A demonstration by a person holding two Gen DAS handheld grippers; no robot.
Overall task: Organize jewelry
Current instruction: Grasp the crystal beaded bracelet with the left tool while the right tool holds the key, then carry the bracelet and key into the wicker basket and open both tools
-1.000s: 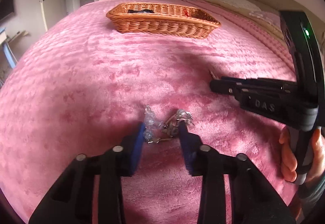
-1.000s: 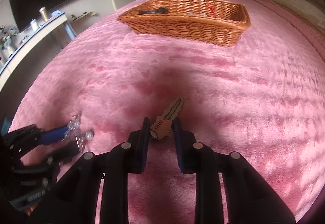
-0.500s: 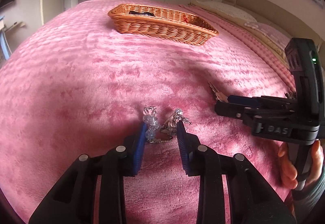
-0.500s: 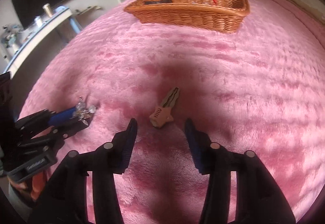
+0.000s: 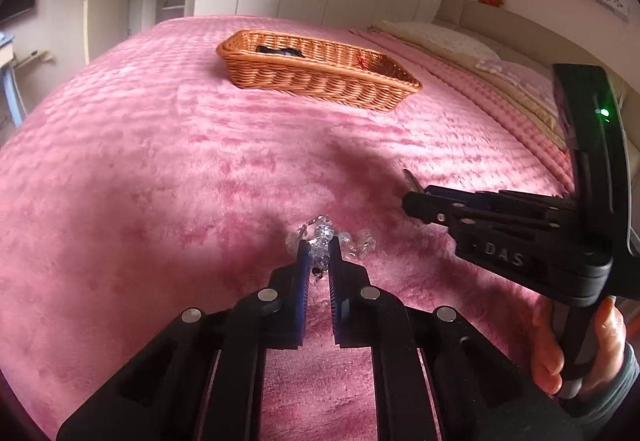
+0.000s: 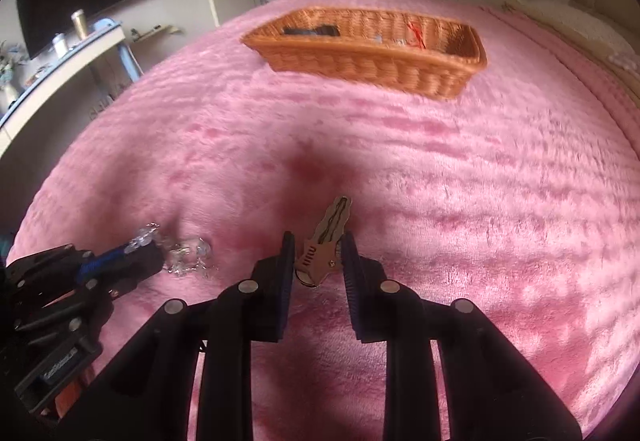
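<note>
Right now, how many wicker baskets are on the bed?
1: the wicker basket sits alone on the far part of the pink bedspread, beyond both grippers. None seems hidden.

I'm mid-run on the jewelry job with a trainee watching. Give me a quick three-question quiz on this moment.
1. True or false: the wicker basket is empty.
2. What sits between the fingers of the right tool? A) guitar-shaped charm B) wristwatch C) hair comb
3. What is the left tool gripping?

Key
1. False: a dark item and a red item lie in it.
2. A. The jaws are closing with the charm between them.
3. The clear crystal piece. The tool is shut on it.
</note>
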